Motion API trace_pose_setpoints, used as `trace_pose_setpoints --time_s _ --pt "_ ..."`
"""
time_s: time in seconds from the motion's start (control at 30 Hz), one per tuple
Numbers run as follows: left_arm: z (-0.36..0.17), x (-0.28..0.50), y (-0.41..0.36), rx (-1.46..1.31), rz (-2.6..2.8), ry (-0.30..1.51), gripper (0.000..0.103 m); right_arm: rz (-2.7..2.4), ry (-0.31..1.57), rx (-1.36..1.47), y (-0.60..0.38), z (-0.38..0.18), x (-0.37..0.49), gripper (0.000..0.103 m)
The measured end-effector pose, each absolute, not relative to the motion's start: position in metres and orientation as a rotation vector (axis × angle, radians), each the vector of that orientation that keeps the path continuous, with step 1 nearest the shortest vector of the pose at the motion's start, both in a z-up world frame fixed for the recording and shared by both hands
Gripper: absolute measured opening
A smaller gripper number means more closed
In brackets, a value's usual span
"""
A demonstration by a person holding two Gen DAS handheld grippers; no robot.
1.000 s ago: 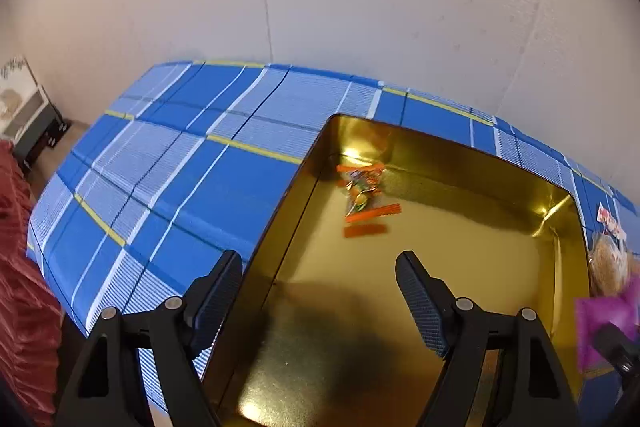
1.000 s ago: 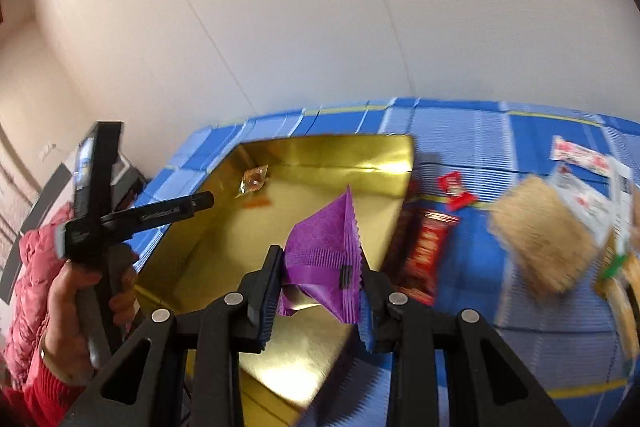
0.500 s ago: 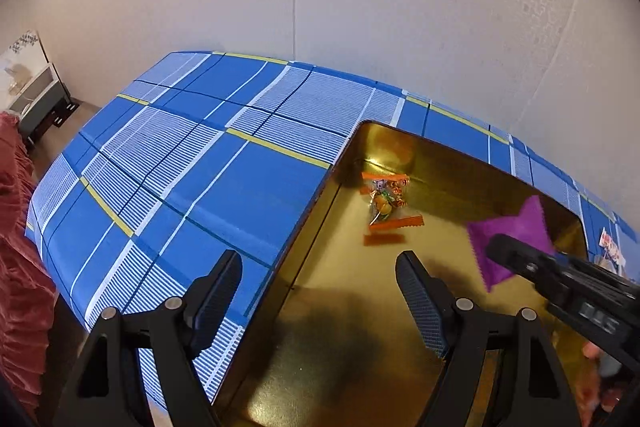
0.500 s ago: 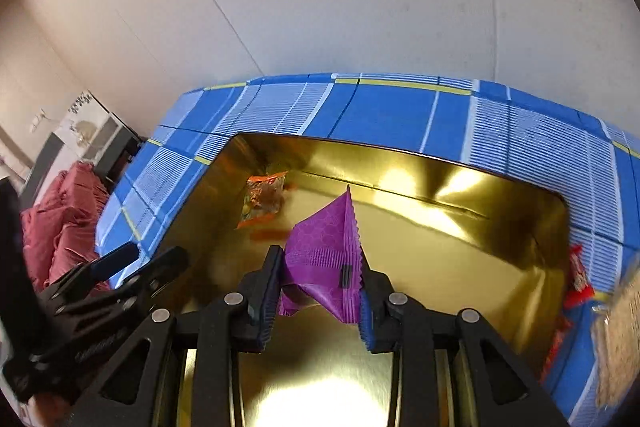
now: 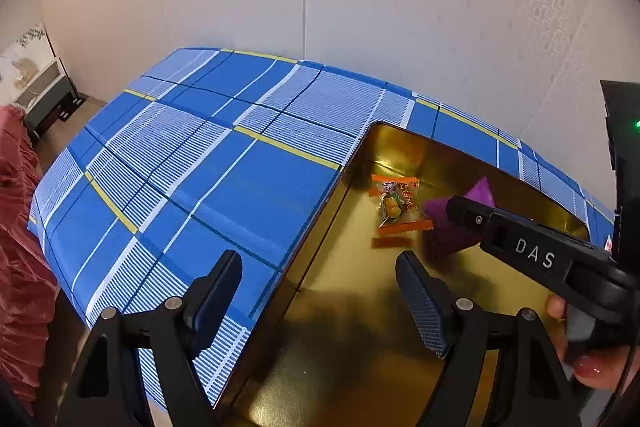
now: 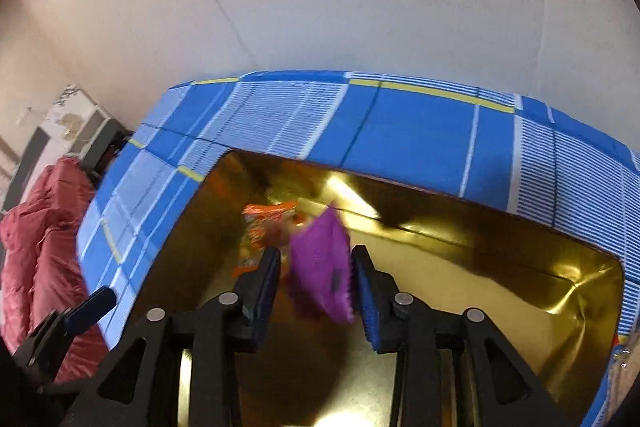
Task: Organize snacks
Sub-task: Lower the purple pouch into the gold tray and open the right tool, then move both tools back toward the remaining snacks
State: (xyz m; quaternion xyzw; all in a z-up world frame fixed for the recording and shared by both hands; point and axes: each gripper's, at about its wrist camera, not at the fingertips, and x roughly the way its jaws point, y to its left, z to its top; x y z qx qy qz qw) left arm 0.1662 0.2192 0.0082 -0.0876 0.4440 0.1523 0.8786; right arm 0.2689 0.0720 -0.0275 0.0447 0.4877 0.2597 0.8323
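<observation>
Foreground: left gripper [image 5: 320, 299] at 6 o'clock, spread wide and empty, astride the near left wall of the gold tin [image 5: 352, 167]. Farther in, right gripper [image 6: 316, 259] over the tin floor, purple packet [image 6: 320, 267] between its fingers; blurred, so cannot tell whether pinched or let go. Just beyond at 11 o'clock, orange candy [image 5: 396, 203] in the tin's far left corner. Beyond that, blue plaid tablecloth [image 5: 240, 155].
</observation>
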Motion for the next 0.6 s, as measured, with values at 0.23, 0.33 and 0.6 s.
trace_pose_setpoints --time_s 0.23,0.33,0.6 --pt "0.011 0.165 0.213 -0.178 0.304 0.910 0.080 0.534 1.000 0.106 0.054 -0.017 0.263 0.040" --pt "0.011 0.165 0.207 -0.175 0.290 0.908 0.085 0.526 0.952 0.116 0.035 -0.005 0.253 0.040" --pt "0.018 0.160 0.180 -0.171 0.228 0.858 0.087 0.449 0.863 0.098 -0.025 0.014 0.217 0.040"
